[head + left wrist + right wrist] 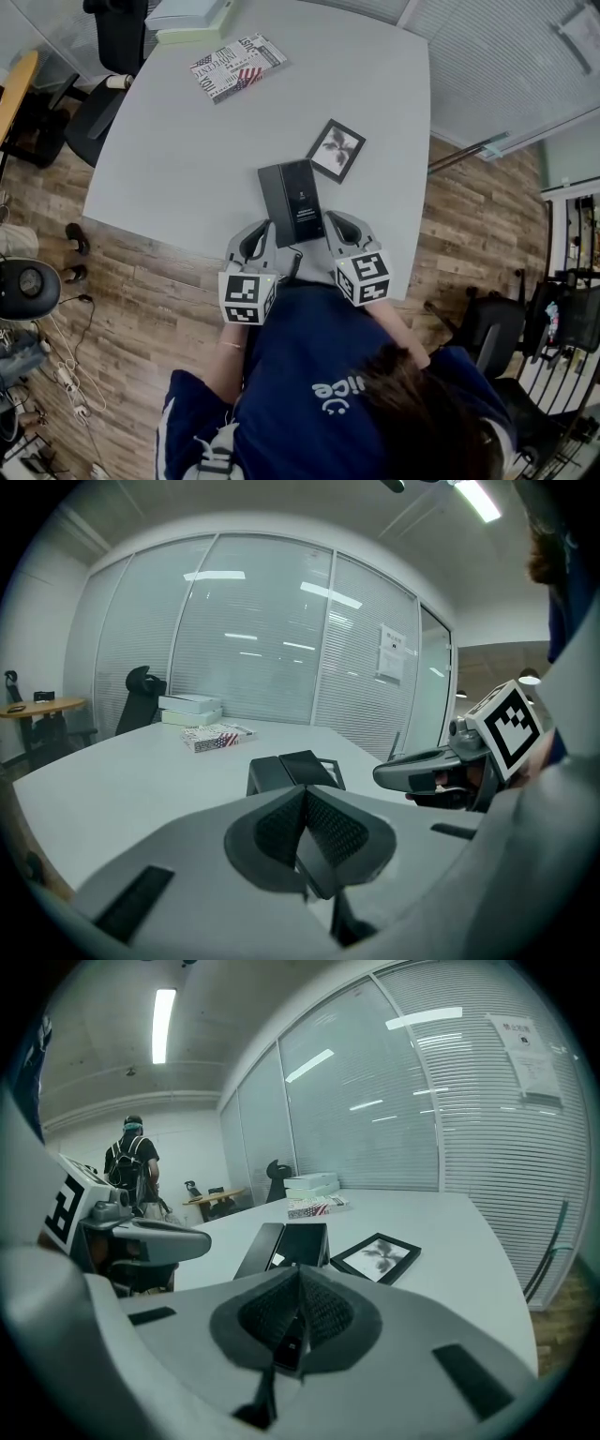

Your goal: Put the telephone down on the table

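Black and slab-like, the telephone [300, 202] is seen lying on the grey table [187, 141], close to its near edge and just short of a framed picture [336, 149]. It is flanked by the left gripper [305, 806] and the right gripper [298, 1299], whose jaws are pressed together with nothing caught between them. The placing is judged done. Danger would arise in drawing back: a closed tip swung sideways could nudge the telephone toward the edge or into the framed picture.
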A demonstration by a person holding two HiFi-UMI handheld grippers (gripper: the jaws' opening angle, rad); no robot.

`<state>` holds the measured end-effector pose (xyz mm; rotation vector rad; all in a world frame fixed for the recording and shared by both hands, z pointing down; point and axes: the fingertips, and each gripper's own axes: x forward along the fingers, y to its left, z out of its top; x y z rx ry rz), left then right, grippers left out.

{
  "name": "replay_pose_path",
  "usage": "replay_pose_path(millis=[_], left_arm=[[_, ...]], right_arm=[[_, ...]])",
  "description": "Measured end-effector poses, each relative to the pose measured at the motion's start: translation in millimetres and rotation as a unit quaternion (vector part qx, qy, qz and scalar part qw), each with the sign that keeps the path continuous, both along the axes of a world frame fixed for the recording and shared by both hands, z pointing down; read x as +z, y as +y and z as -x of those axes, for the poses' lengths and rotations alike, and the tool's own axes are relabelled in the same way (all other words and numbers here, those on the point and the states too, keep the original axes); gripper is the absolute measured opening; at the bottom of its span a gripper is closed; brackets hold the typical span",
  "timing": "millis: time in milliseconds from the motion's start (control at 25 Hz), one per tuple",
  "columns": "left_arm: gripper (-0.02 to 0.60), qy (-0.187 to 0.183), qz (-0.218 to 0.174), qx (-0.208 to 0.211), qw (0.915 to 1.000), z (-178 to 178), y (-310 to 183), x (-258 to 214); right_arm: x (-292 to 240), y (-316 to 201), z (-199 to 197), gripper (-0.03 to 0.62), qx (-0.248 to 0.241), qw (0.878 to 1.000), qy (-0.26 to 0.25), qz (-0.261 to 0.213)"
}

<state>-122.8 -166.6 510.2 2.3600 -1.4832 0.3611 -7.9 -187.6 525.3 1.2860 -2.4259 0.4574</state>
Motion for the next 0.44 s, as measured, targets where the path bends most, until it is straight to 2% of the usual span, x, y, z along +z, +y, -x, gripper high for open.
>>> replay_pose_path(millis=[440], left_arm=[[0.005,0.011,0.004,-0.006,0.9999,2.6,1.1,1.7]], right_arm=[[1.9,2.5,-1.4,0.008,-0.002,1.000,0.002,0.000]])
